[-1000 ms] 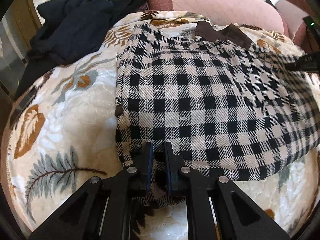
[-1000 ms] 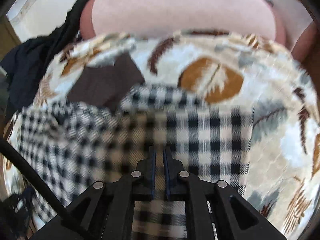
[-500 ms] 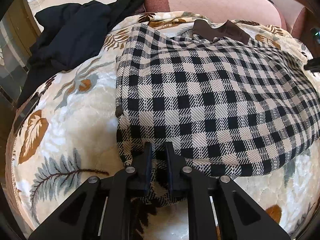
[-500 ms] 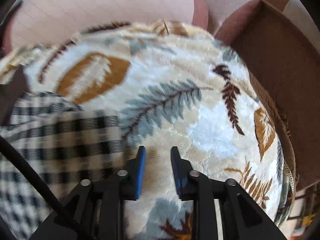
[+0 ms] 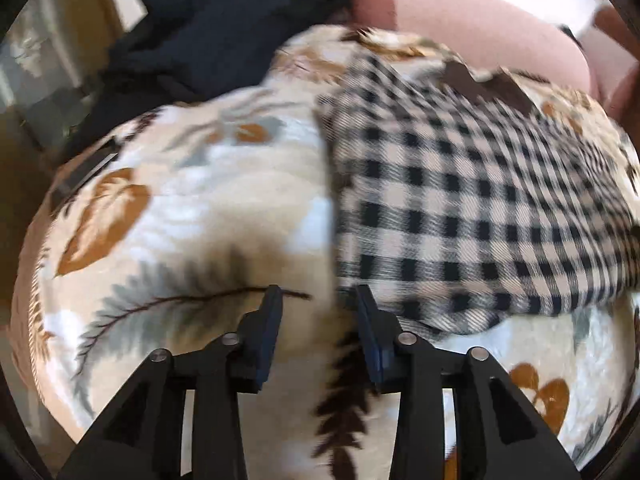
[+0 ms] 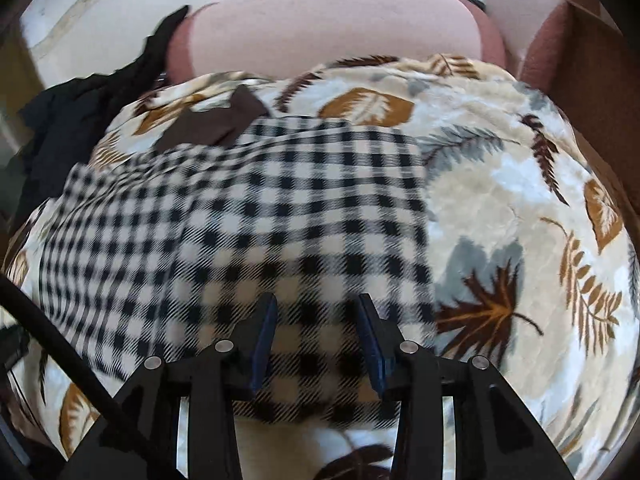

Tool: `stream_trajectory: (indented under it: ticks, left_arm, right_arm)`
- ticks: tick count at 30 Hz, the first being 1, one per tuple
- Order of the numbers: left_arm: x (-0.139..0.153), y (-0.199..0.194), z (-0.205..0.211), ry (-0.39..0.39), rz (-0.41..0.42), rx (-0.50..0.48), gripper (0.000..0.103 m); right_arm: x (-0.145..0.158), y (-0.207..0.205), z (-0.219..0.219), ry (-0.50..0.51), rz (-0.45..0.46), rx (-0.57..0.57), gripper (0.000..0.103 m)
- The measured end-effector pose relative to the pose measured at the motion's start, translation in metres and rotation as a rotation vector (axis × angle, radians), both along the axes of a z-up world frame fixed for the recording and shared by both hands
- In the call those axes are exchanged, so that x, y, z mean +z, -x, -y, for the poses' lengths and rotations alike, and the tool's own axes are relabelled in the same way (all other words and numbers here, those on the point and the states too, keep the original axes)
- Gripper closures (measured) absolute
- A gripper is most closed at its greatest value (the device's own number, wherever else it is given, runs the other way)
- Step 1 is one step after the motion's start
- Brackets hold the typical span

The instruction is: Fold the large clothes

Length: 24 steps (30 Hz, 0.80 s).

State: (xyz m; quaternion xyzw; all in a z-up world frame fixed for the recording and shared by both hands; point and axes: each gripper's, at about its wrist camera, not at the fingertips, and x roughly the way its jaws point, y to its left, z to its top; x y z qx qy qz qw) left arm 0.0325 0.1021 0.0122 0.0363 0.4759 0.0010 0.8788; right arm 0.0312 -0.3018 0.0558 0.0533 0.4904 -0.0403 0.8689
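Checked garment (image 6: 288, 216) beneath right gripper (image 6: 316, 320)

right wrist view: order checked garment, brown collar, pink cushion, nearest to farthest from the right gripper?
Seen from the right gripper, jaws open:
1. checked garment: directly under and ahead of the fingertips, lying on the leaf-print blanket.
2. brown collar: at the garment's far edge, up and left.
3. pink cushion: beyond the blanket, along the top.

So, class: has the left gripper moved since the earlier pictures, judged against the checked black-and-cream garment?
Yes. The left gripper has slid left off the checked black-and-cream garment onto the leaf-patterned blanket; its fingers have just been opening, nothing between them.
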Motion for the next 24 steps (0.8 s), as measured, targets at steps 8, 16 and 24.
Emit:
stream_trajectory:
  ticks: [8, 16, 24]
  left_arm:
    - [0.008, 0.0, -0.031, 0.159, 0.044, 0.108, 0.063]
    - [0.002, -0.007, -0.017, 0.183, 0.03, 0.089, 0.06]
    - [-0.017, -0.007, -0.005, -0.018, -0.048, 0.103, 0.06]
  right_arm:
    - [-0.032, 0.013, -0.018, -0.001, -0.051, 0.1, 0.053]
    - [-0.039, 0.026, 0.005, -0.03, -0.085, 0.099, 0.046]
    - [-0.034, 0.032, 0.01, 0.036, -0.068, 0.12, 0.043]
